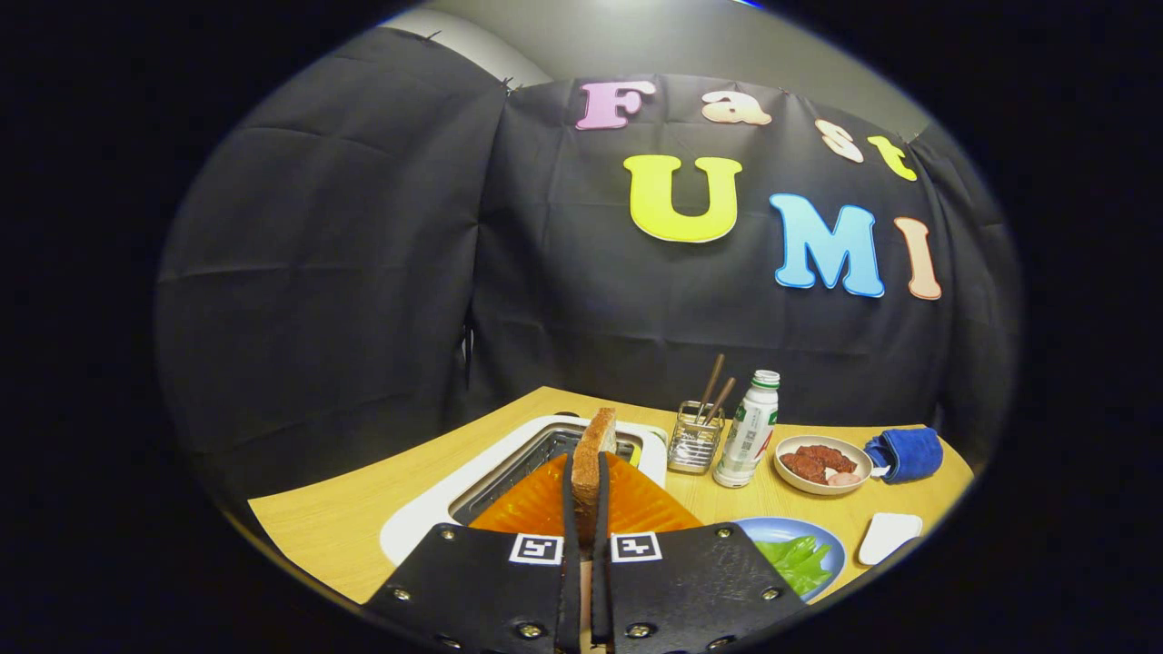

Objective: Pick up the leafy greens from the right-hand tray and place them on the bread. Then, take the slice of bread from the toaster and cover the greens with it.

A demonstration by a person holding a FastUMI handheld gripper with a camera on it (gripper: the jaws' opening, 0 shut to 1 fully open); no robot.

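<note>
A toasted slice of bread [598,434] stands on edge between my fingers, its top poking just past the tips. My gripper [586,465] is shut on it, both pads pressing its faces. Right below and ahead lies the white toaster [420,522] with its slot open; the slice is above the slot, and I cannot tell whether its lower end is still inside. To the right of the fingers, a blue plate [831,538] holds the leafy greens [798,559]; whatever lies under the greens is hidden.
On the wooden table [336,527] beyond the toaster stand a wire holder with chopsticks [695,443] and a white bottle [750,431]. Further right are a bowl of red-brown food [820,463], a blue cloth [909,452] and a small white dish [890,536].
</note>
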